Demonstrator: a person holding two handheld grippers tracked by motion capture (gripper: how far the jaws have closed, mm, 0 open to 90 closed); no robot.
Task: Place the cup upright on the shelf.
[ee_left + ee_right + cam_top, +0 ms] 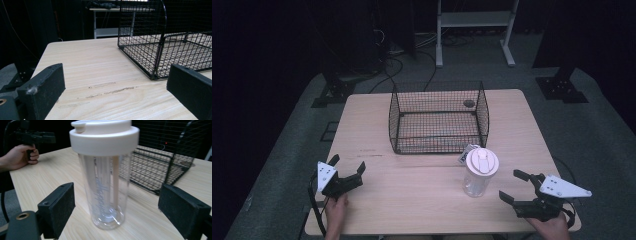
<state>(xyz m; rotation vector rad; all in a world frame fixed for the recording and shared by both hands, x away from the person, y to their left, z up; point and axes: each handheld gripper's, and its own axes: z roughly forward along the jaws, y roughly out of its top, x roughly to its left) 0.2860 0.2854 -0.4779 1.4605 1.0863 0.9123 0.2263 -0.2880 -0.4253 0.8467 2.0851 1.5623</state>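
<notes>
The bottle [481, 172] stands upright near the desk's [412, 200] front edge, right of middle, just before the basket [438, 118]. The right tool [515, 186], jaws spread and empty, sits just right of it. The left tool [347, 164], also spread, rests at the front-left corner.

This looks like a lab or recording studio rather than a home. A lone light wooden table [362, 120] stands on grey carpet [592, 130], ringed by black curtains [262, 45]. Black stand bases [560, 89] sit off its far corners, cables [397, 65] trail across the floor, and a white metal rack [474, 20] stands behind.
</notes>
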